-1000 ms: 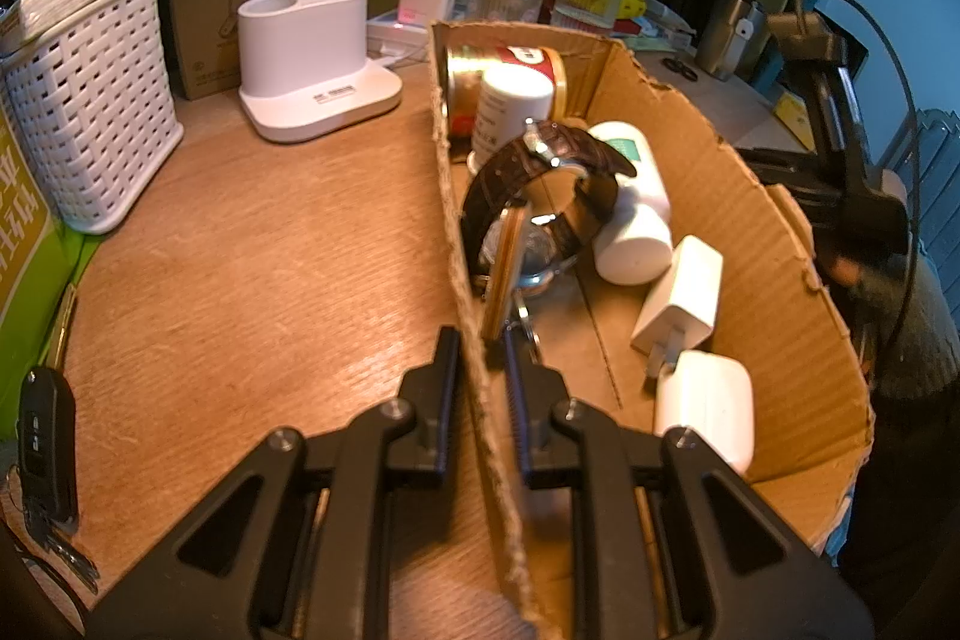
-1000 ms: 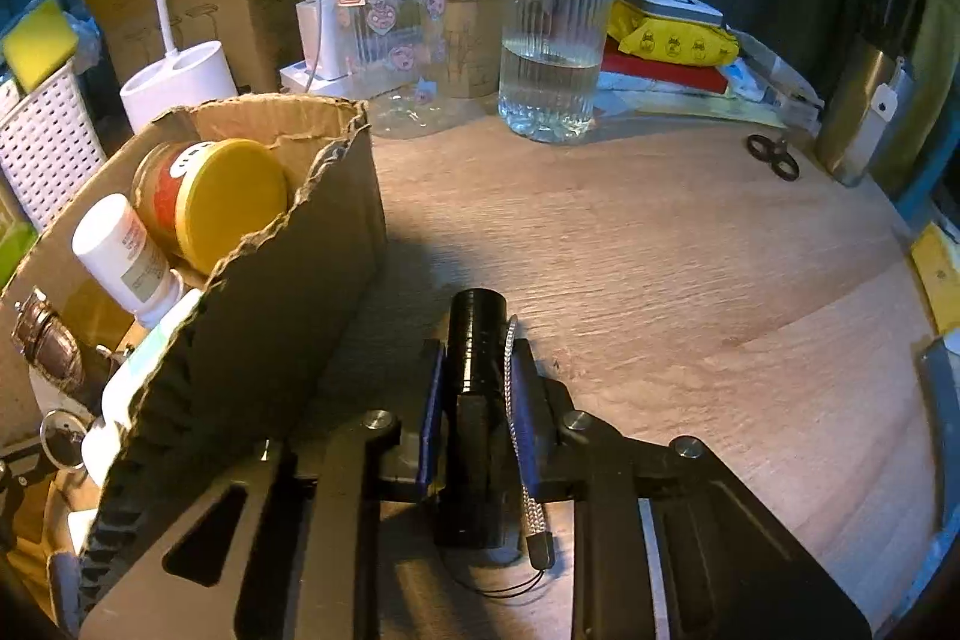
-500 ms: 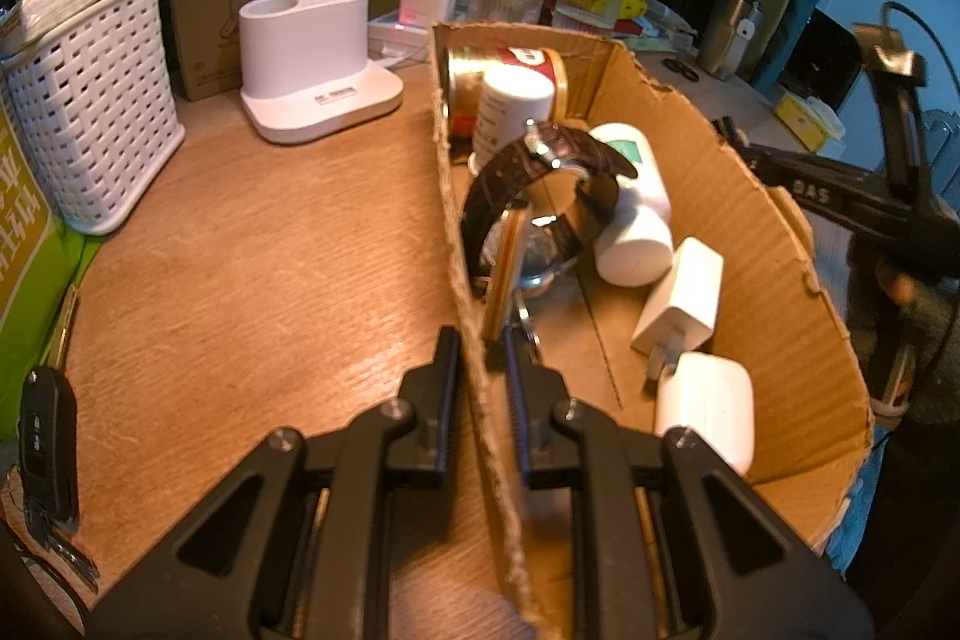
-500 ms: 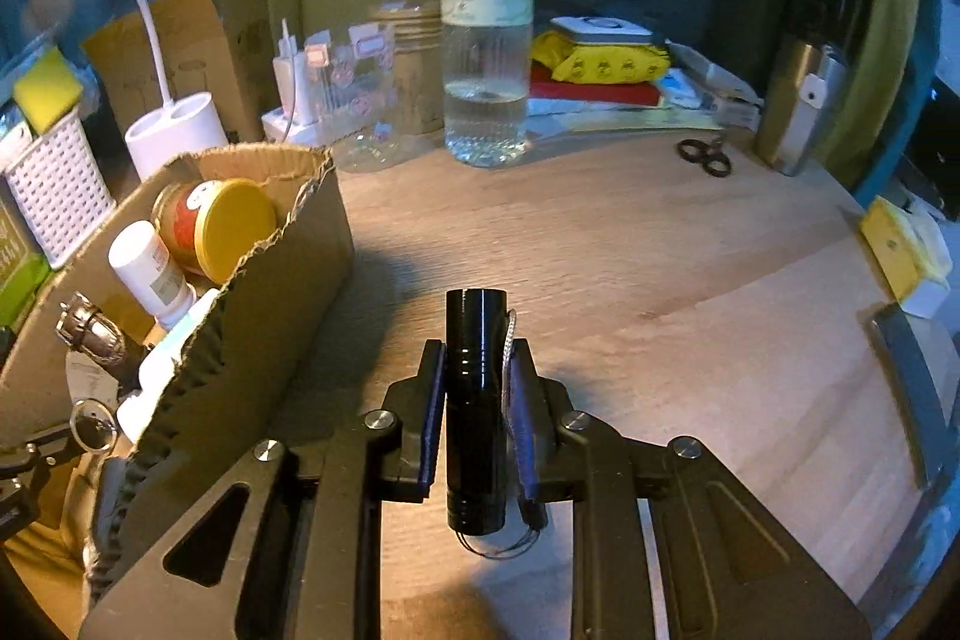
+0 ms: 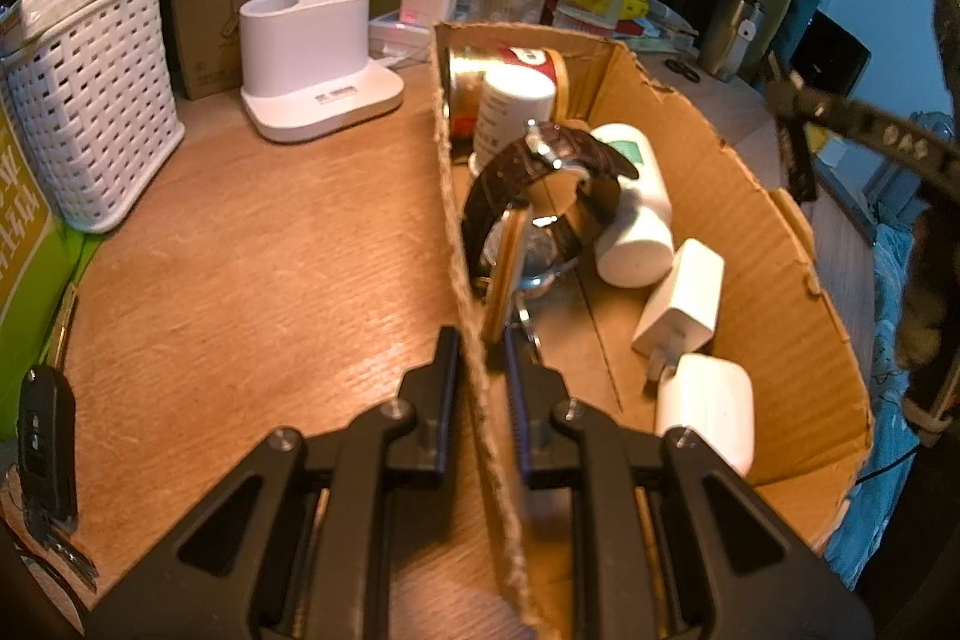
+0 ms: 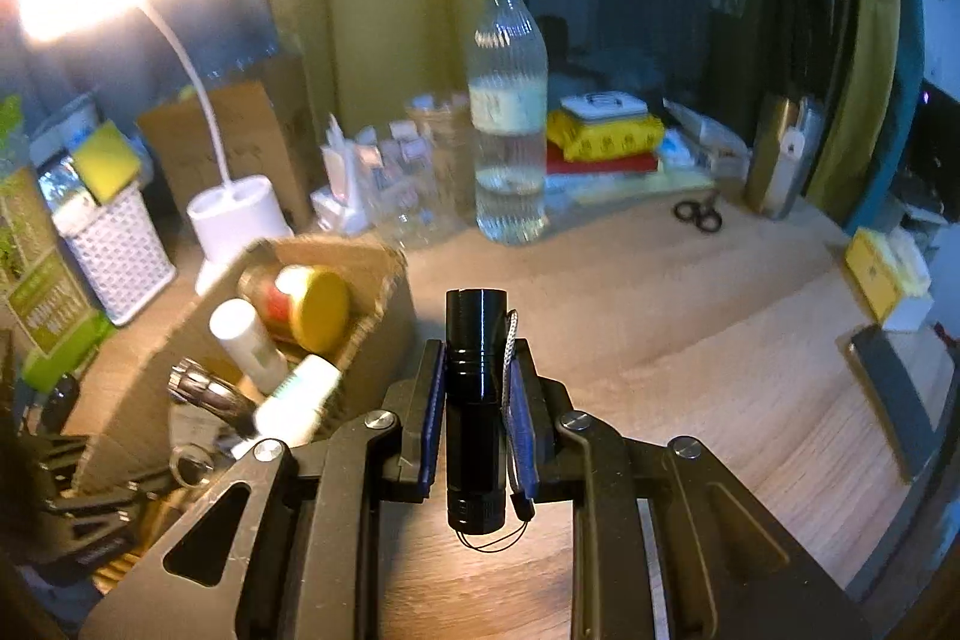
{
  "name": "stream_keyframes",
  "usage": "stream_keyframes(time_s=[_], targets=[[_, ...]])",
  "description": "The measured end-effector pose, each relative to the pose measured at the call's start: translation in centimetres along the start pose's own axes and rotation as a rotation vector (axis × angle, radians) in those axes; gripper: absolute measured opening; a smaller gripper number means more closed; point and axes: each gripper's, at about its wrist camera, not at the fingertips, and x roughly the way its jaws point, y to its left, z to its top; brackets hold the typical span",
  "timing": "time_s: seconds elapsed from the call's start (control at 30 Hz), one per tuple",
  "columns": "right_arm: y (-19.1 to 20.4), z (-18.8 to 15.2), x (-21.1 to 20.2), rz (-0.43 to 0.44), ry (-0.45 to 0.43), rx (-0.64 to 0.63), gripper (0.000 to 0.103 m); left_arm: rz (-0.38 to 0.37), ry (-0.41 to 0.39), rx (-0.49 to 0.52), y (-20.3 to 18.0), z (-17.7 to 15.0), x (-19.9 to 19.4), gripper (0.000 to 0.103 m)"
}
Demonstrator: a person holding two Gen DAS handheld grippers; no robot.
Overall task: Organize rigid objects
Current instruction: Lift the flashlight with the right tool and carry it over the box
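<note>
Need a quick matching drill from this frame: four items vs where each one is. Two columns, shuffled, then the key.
Items:
1. flashlight
2. watch
3. water bottle
4. car key

Places:
A. upright on the table, behind the box
B. flat on the table, left of the box
C. between the right gripper's jaws
D. inside the box

Pairs: 1-C, 2-D, 3-A, 4-B

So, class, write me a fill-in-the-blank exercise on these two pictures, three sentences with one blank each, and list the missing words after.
1. The right gripper is shut on a black ____.
2. The left gripper pinches the wall of the ____ box.
3. Inside the box, the can has a ____ lid.

Missing words: flashlight; cardboard; yellow
</note>
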Motion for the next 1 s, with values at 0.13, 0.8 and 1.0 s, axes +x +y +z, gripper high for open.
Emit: stream_keyframes(time_s=[0.13, 0.8, 1.0], targets=[[0.9, 0.6, -2.0, 0.013, -0.045, -0.016, 0.022, 0.000, 0.000, 0.000, 0.0, 0.0, 0.0, 0.016], [5.9, 1.8, -7.2, 0.126, -0.158, -0.099, 0.022, 0.000, 0.000, -0.001, 0.0, 0.0, 0.0, 0.016], [7.3, 1.6, -6.2, 0.161, -0.135, -0.115, 0.022, 0.000, 0.000, 0.000, 0.0, 0.0, 0.0, 0.016]])
